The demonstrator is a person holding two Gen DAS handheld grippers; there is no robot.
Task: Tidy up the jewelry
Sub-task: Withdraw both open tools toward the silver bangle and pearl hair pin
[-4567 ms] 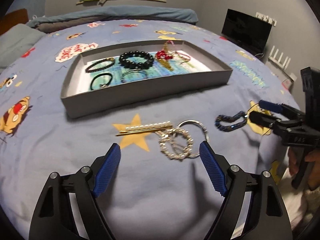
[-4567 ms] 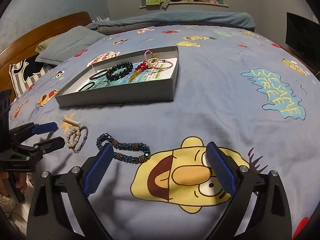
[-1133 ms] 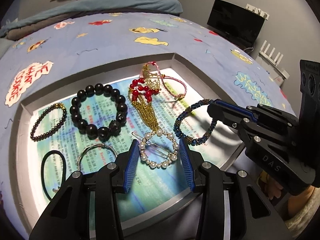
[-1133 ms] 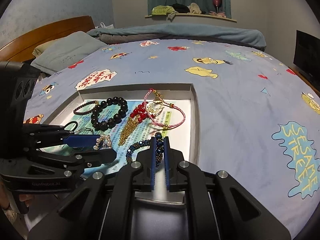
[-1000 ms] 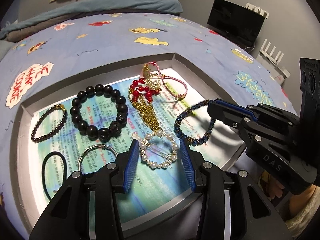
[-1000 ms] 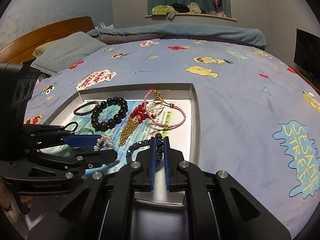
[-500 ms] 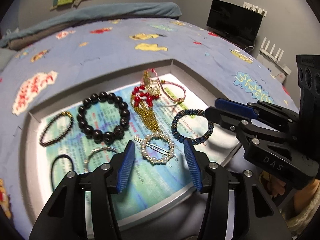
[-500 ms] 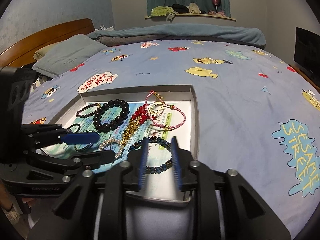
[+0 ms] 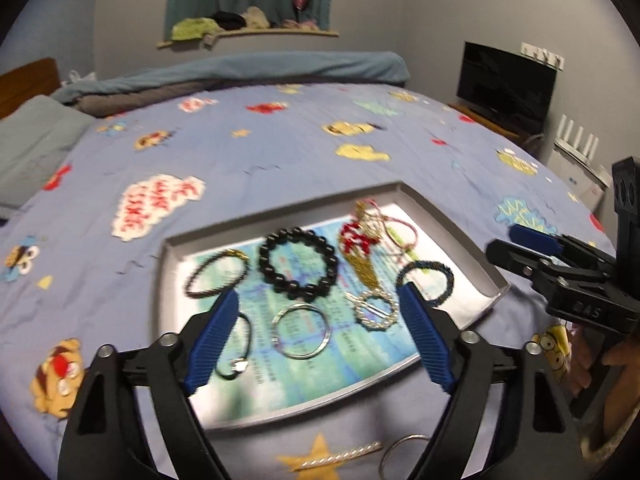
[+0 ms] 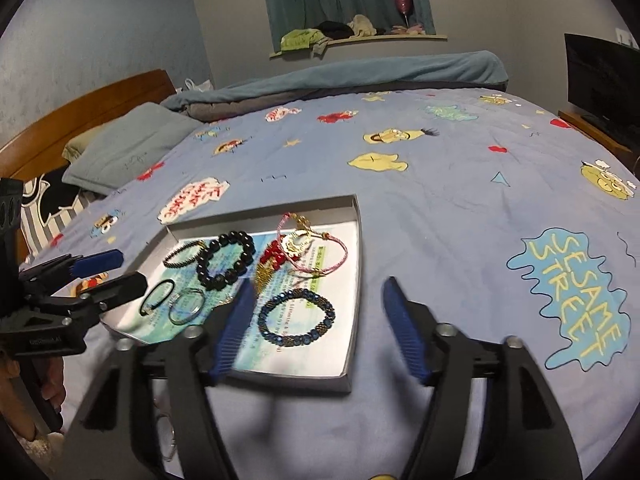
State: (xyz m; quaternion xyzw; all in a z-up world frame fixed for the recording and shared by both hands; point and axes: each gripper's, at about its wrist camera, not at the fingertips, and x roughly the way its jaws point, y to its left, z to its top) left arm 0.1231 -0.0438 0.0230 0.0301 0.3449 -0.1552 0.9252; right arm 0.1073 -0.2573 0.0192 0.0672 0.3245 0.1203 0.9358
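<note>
A shallow grey tray [image 9: 456, 224] [image 10: 358, 248] lies on the bed and holds several pieces of jewelry. The pearl bracelet [image 9: 375, 312] and the blue beaded bracelet [image 9: 436, 282] [image 10: 297, 317] lie in it near its front edge, beside a black bead bracelet [image 9: 297, 264] [image 10: 226, 259], a silver ring [image 9: 301, 331] and a red and gold piece [image 9: 360, 240]. My left gripper [image 9: 318, 340] is open and empty above the tray's front. My right gripper [image 10: 316, 328] is open and empty, above the tray's near right corner. A pearl clip [image 9: 340, 460] and a silver hoop [image 9: 400, 460] lie on the bedspread in front of the tray.
The bedspread [image 10: 460, 200] is blue with cartoon prints. A pillow [image 10: 128, 148] and wooden headboard [image 10: 80, 112] are at the far left, a folded blanket [image 10: 340, 76] at the back, a dark screen [image 9: 506, 80] at the right wall.
Both grippers have let go of their bracelets, opened wide and pulled back and up from the tray. The pearl and blue bracelets now lie in the tray.
</note>
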